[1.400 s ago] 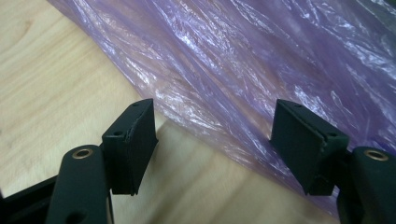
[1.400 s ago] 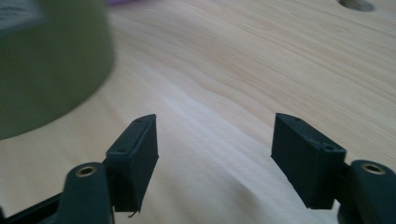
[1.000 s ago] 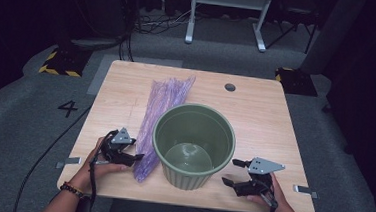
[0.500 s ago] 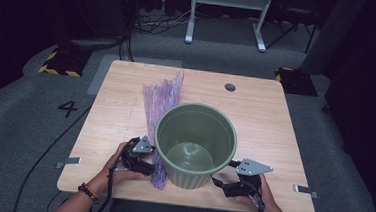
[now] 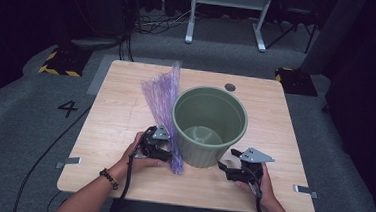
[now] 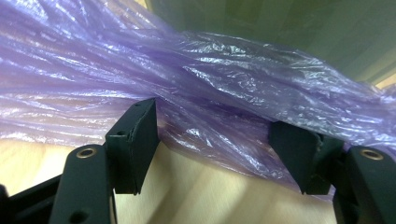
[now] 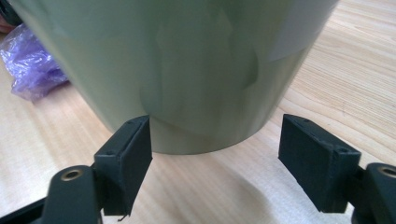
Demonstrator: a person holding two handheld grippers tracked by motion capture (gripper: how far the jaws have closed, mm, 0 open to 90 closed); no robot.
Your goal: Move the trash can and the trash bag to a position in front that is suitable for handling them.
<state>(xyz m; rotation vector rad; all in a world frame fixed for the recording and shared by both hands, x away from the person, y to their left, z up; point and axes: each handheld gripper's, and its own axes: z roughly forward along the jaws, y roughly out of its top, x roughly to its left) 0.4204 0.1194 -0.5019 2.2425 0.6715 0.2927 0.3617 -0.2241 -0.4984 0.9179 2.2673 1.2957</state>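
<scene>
A green plastic bin point(image 5: 200, 152) stands upright in the middle of the wooden table point(image 5: 115, 116). A long purple plastic bag point(image 5: 162, 91) lies along its left side, with its near end by the bin's base. My left gripper point(image 5: 168, 156) is at that near end. Its jaws have just been closing a little, but they stand apart in the left gripper view, with crumpled bag point(image 6: 224, 93) across and between the tips of the left gripper point(image 6: 212, 135). My right gripper point(image 5: 223, 167) points at the bin's lower right. Its jaws have just been closing and stay wide, with the bin's base point(image 7: 187, 70) just beyond the tips of the right gripper point(image 7: 215, 140).
A dark round grommet point(image 5: 230, 87) sits near the table's far edge. Cables trail from both grippers toward the front edge. Grey carpet with a painted "4" point(image 5: 69, 108) and yellow-black floor blocks point(image 5: 61, 62) surround the table.
My left gripper has slid right along the front to the bin's base, and the bag's near end has swung with it. My right gripper has moved left, closer to the bin.
</scene>
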